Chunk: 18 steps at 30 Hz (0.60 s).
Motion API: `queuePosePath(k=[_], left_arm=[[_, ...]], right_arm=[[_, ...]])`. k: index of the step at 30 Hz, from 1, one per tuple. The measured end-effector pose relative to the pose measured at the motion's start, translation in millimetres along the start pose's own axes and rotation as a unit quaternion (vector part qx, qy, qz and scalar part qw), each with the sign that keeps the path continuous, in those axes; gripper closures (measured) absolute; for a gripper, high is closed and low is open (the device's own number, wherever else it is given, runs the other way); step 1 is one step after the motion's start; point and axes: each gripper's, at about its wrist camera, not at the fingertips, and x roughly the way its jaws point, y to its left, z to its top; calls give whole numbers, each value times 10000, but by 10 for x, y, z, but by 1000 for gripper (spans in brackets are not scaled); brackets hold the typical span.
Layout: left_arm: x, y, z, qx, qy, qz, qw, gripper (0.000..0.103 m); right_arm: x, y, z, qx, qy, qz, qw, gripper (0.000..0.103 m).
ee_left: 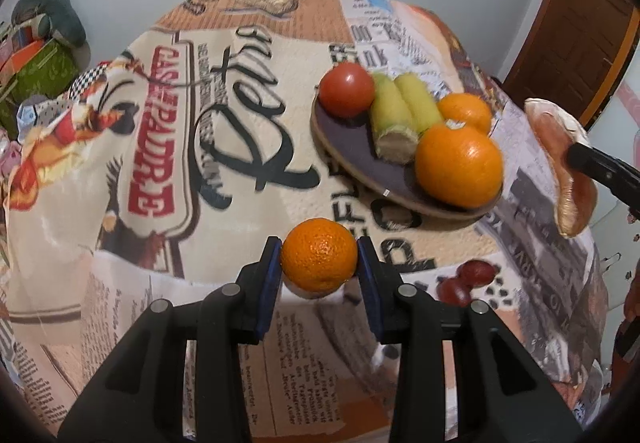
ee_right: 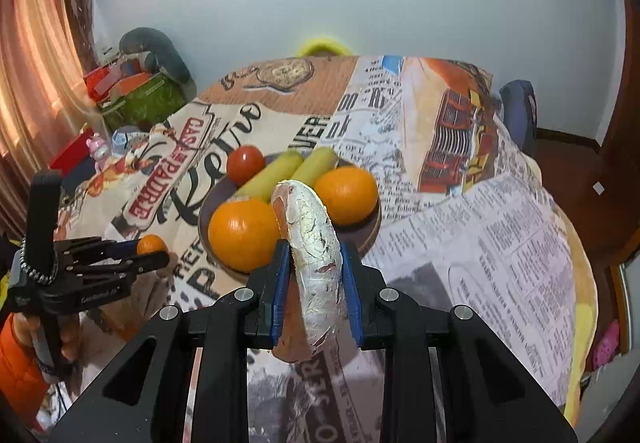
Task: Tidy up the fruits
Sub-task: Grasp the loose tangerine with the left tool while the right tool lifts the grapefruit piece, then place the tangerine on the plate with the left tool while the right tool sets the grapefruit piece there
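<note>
Left hand-held gripper (ee_left: 319, 263) is clamped on a small orange (ee_left: 319, 255), held just above the tabletop (ee_left: 240, 123), near the plate's front rim. Right hand-held gripper (ee_right: 314, 275) grips a pale, reddish-edged curved item (ee_right: 312, 243), identity unclear. Beyond, the dark plate (ee_left: 352, 147) carries a large orange (ee_left: 459, 165), two green-yellow fruits (ee_left: 394, 111), a second orange (ee_left: 466, 111) and a tomato (ee_left: 346, 90).

Soft indoor light, warm curtain (ee_right: 36, 55) glow, fisheye-bent dark edges, slight blur
</note>
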Motion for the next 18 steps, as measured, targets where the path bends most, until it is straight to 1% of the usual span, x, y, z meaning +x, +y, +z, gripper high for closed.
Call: queuePosePath(k=[12,18], left_arm=[[-138,-192,391,224,-445,-68,9987,66],[-95,-237,563,276,-539,-102,9981,66]], right_arm=[[49,20,307,-32,-335,52,9994,80],[111,-13,437,34,-470,91,9988,80]])
